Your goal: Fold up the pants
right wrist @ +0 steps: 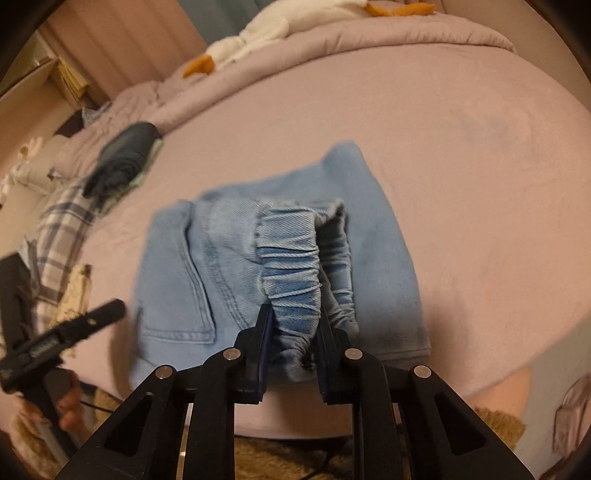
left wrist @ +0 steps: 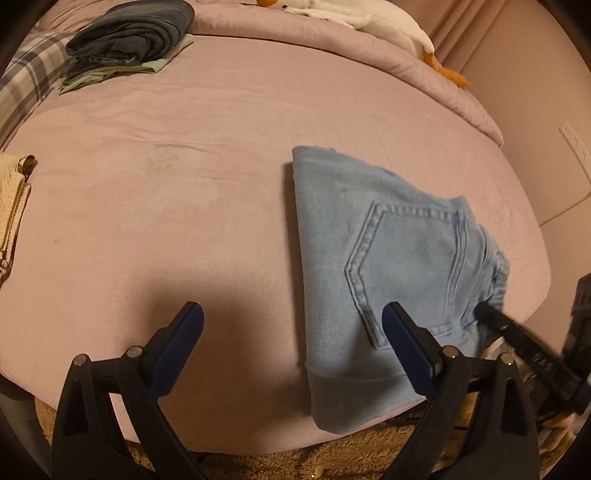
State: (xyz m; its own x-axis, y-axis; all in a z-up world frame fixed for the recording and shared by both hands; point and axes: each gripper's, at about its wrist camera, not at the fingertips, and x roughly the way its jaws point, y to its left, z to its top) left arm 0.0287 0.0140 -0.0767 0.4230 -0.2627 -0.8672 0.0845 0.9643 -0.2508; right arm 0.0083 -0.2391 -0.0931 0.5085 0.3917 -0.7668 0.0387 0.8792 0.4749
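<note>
Light blue jeans point(left wrist: 384, 258) lie folded into a compact bundle on the pink bed point(left wrist: 184, 184), back pocket up, near the front edge. My left gripper point(left wrist: 291, 325) is open and empty, hovering just left of and over the bundle's near corner. My right gripper point(right wrist: 291, 325) is shut on the gathered elastic waistband point(right wrist: 291, 273) of the jeans point(right wrist: 384, 236), lifting it slightly off the bundle. The right gripper point(left wrist: 495, 321) shows at the right edge of the left wrist view, and the left gripper's finger point(right wrist: 99, 314) shows at the left in the right wrist view.
A stack of folded dark and green clothes point(left wrist: 129, 40) sits far left on the bed, by a plaid pillow point(left wrist: 26, 85). A cream knit item point(left wrist: 11, 206) lies at the left edge. A white and orange plush point(left wrist: 369, 18) lies on the duvet. Brown shaggy rug point(left wrist: 332, 461) below.
</note>
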